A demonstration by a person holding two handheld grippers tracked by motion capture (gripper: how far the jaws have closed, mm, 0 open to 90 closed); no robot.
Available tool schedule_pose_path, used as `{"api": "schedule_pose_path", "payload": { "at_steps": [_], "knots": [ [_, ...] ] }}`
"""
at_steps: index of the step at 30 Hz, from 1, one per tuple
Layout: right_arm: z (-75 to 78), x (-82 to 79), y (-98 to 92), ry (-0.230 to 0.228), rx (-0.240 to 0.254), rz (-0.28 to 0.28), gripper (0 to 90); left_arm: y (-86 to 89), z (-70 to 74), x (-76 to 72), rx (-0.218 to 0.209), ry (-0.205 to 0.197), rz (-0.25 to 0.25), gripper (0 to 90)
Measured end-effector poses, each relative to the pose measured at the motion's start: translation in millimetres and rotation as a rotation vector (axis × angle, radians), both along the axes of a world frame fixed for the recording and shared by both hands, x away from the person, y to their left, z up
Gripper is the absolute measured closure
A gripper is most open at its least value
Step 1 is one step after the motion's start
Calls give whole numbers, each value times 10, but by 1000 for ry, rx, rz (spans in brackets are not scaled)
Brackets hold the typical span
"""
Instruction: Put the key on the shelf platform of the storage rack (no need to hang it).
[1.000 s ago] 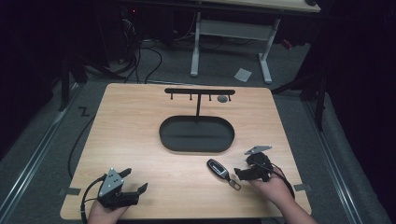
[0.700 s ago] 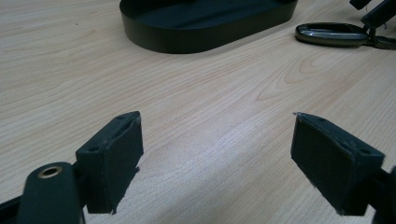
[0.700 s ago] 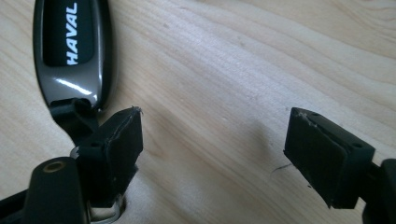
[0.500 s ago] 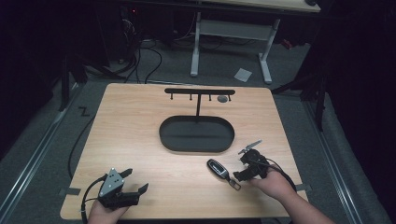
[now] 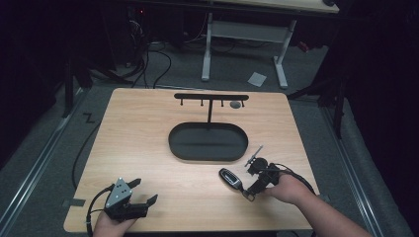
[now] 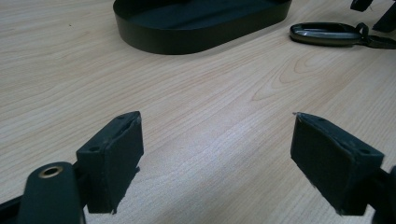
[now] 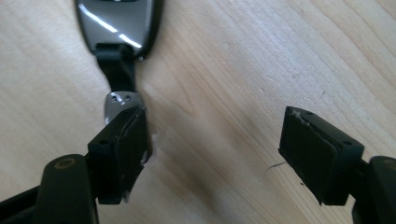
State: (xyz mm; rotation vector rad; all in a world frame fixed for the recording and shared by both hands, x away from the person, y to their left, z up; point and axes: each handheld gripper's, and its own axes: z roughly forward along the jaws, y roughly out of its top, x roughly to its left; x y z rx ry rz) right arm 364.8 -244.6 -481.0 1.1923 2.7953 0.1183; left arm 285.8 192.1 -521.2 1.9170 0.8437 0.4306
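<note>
A black and silver key fob (image 5: 230,177) lies flat on the wooden table (image 5: 148,133), in front of the black oval tray (image 5: 208,141). Its short strap with a metal end (image 7: 120,102) points toward my right gripper (image 5: 251,189). That gripper is open and tilted down at the table. In the right gripper view the fob (image 7: 119,23) is at the top left and the left jaw's tip sits right at the strap's metal end, while the gap of the right gripper (image 7: 215,144) frames bare wood. My left gripper (image 5: 143,191) rests open near the front left edge.
A thin T-shaped rack (image 5: 211,97) with small hooks rises from the tray's back, with a small grey round piece (image 5: 235,104) under its right end. In the left gripper view the tray (image 6: 201,23) and fob (image 6: 327,33) lie far ahead of the left gripper (image 6: 215,158).
My right gripper has moved left and tipped downward, bringing its jaws to the fob's strap end. The left gripper and the fob have stayed in place.
</note>
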Motion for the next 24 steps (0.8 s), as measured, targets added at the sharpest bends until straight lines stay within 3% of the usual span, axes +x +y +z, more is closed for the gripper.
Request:
{"api": "schedule_pose_path", "payload": {
  "at_steps": [8, 24],
  "knots": [
    [136, 26, 185, 26, -27, 62, 220, -1, 4, 4, 3, -2, -7, 178],
    [25, 149, 592, 43, -12, 89, 241, 14, 19, 1, -12, -7, -9, 178]
  ]
}}
